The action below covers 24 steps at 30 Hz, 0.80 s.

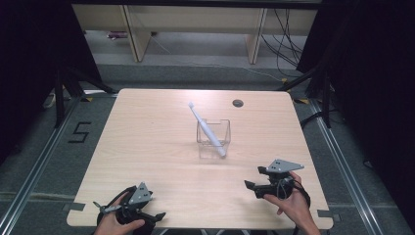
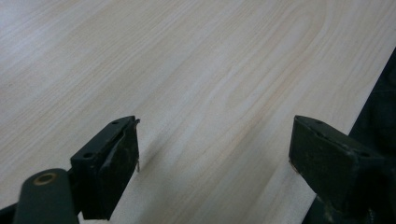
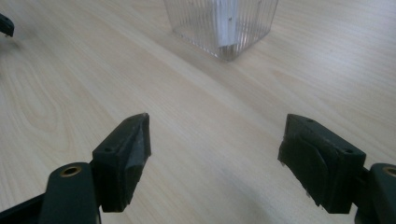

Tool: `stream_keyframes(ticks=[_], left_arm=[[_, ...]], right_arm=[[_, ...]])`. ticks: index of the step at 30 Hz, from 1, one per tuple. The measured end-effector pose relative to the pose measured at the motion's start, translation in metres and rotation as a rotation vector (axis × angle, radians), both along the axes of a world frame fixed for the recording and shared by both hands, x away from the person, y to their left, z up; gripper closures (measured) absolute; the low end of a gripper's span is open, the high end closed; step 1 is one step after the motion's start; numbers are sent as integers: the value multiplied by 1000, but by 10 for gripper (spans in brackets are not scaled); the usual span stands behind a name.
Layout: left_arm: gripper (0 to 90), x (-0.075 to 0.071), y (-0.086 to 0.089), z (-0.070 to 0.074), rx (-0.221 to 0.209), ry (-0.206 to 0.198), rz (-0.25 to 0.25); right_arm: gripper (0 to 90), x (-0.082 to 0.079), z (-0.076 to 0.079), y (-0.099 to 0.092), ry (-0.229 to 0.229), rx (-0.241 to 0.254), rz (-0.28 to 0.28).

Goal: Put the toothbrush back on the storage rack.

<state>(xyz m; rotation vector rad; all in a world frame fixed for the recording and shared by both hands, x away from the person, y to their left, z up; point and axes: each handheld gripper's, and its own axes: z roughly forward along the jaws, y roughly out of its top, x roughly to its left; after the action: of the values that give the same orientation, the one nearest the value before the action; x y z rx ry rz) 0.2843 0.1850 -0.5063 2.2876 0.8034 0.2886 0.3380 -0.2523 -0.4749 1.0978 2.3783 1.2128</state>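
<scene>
A clear ribbed plastic cup stands upright in the middle of the wooden table. A white toothbrush leans in it, head pointing up and to the far left. My left gripper rests at the near left edge, jaws wide apart over bare wood. My right gripper sits near the front right, open and empty. In the right gripper view the cup stands ahead of the right gripper, well apart from it.
A round cable hole is in the far right part of the table. The table's near edge lies just beside the left gripper. Black curtains flank both sides; a wooden bench frame and cables lie beyond the far edge.
</scene>
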Motion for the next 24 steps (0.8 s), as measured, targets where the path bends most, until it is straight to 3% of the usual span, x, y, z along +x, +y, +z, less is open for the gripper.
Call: stream_keyframes(ticks=[2, 4, 10, 11, 12, 14, 15, 18, 21, 24], left_arm=[[154, 0, 0, 0, -1, 1, 2], [154, 0, 0, 0, 1, 0, -1], [154, 0, 0, 0, 0, 0, 3], [154, 0, 0, 0, 0, 0, 2], [154, 0, 0, 0, 1, 1, 2], [154, 0, 0, 0, 1, 2, 3], [154, 0, 0, 0, 0, 1, 3], [154, 0, 0, 0, 1, 0, 3], [154, 0, 0, 0, 2, -1, 2], [154, 0, 0, 0, 1, -1, 3]], right_arm=[[244, 1, -1, -2, -23, -15, 19], [237, -3, -3, -1, 14, -14, 24], [206, -7, -7, -2, 8, -38, 52], [203, -10, -7, -1, 58, -13, 50], [194, -10, -8, -1, 38, -34, 42], [183, -11, -9, -2, 46, -50, 46], [183, -11, -10, -2, 22, -69, 50], [174, -13, -12, -2, 46, -82, 67], [174, -17, -12, -1, 65, -79, 49], [177, -17, -12, -3, 49, -84, 67]])
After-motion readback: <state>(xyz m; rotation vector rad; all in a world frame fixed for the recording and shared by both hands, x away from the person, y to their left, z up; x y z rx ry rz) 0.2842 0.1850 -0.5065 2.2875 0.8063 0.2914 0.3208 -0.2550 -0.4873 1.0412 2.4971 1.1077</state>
